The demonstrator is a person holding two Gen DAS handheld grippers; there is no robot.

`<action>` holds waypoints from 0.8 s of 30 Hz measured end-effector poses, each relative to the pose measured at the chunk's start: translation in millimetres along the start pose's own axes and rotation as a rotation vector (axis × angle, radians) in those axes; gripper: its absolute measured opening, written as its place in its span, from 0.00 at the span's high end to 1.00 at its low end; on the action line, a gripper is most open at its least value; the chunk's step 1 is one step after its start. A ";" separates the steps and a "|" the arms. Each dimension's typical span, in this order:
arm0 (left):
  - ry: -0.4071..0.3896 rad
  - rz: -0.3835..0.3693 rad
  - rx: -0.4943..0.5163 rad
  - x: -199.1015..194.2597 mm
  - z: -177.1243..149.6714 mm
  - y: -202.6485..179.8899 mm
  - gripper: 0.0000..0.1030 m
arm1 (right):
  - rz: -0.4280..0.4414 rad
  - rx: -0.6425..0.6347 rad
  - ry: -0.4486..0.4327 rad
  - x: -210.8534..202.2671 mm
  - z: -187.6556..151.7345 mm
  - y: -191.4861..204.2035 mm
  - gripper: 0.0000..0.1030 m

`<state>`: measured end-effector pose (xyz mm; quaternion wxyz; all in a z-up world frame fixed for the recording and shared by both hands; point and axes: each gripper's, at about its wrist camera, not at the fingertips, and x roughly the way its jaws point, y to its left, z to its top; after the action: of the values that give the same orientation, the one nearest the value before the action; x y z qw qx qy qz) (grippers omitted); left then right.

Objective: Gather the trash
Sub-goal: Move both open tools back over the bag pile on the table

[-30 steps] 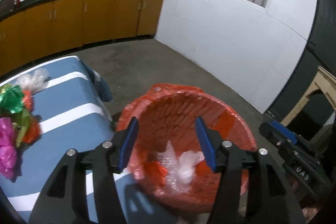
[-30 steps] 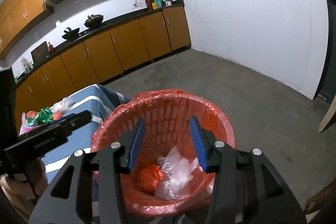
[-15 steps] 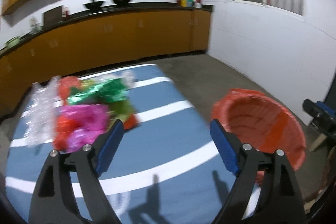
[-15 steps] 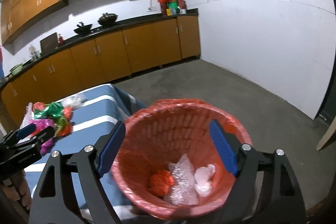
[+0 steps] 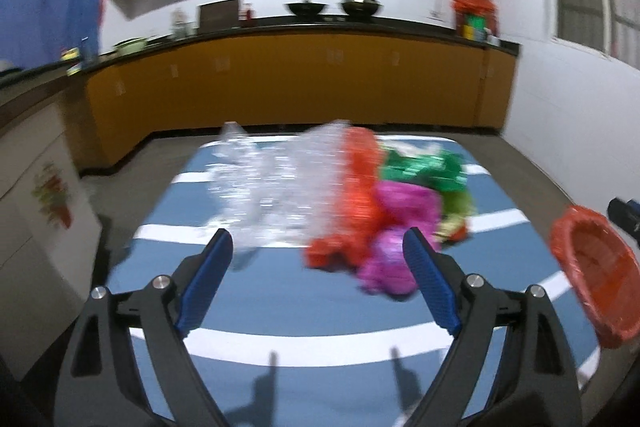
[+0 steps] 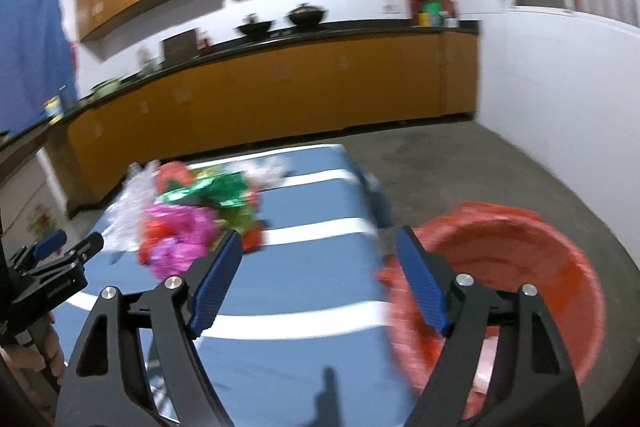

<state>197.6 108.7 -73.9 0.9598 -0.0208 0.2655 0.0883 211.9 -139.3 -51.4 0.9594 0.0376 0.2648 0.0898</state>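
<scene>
Jaws of both grippers spread empty, left gripper (image 5: pixel 318 259) swung from basket (image 5: pixel 596 275) to trash pile (image 5: pixel 360 203)

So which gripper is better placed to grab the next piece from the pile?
Left. The left gripper is open, facing the trash pile closely; the right gripper points between pile and basket.
</scene>
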 end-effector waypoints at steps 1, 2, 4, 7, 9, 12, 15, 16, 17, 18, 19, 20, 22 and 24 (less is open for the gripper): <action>-0.003 0.014 -0.011 -0.8 -1.3 7.3 0.17 | 0.021 -0.009 0.012 8.2 0.8 9.5 0.28; -0.006 0.036 -0.030 -1.3 -1.7 19.1 0.17 | 0.050 -0.019 0.036 21.9 1.4 23.5 0.30; -0.005 0.058 -0.058 -3.3 -2.8 35.6 0.17 | 0.085 -0.023 0.074 41.3 0.7 43.0 0.34; 0.000 0.084 -0.095 -5.5 -4.5 58.4 0.17 | 0.123 -0.020 0.121 65.7 -3.6 65.9 0.35; 0.002 0.102 -0.113 -6.1 -6.1 72.0 0.17 | 0.136 -0.035 0.154 84.2 -5.9 86.7 0.35; 0.009 0.122 -0.134 -6.5 -8.7 90.1 0.17 | 0.132 -0.062 0.180 100.1 -12.0 107.9 0.35; 0.016 0.134 -0.153 -5.4 -10.2 101.7 0.17 | 0.124 -0.087 0.208 110.7 -17.2 122.7 0.34; 0.020 0.135 -0.161 -4.8 -10.3 104.7 0.17 | 0.119 -0.096 0.221 114.8 -19.3 126.5 0.34; 0.023 0.135 -0.169 -4.6 -10.8 108.1 0.17 | 0.109 -0.110 0.243 121.5 -22.6 131.5 0.34; 0.026 0.134 -0.177 -3.8 -10.8 109.7 0.17 | 0.103 -0.117 0.256 124.1 -24.0 131.6 0.34; 0.027 0.133 -0.181 -3.4 -10.9 110.4 0.17 | 0.086 -0.131 0.274 129.4 -27.4 133.9 0.34; 0.027 0.132 -0.185 -2.7 -10.8 112.1 0.17 | 0.076 -0.141 0.281 131.0 -29.8 134.4 0.35; 0.027 0.125 -0.190 -2.7 -10.3 112.2 0.17 | 0.076 -0.140 0.301 132.9 -31.6 131.2 0.43; 0.027 0.117 -0.186 -2.2 -9.3 109.4 0.17 | 0.084 -0.123 0.302 129.5 -30.8 124.6 0.49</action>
<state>171.3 215.2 -80.0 0.9433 -0.0956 0.2697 0.1681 286.3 8.6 -127.9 0.9046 -0.0239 0.3981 0.1504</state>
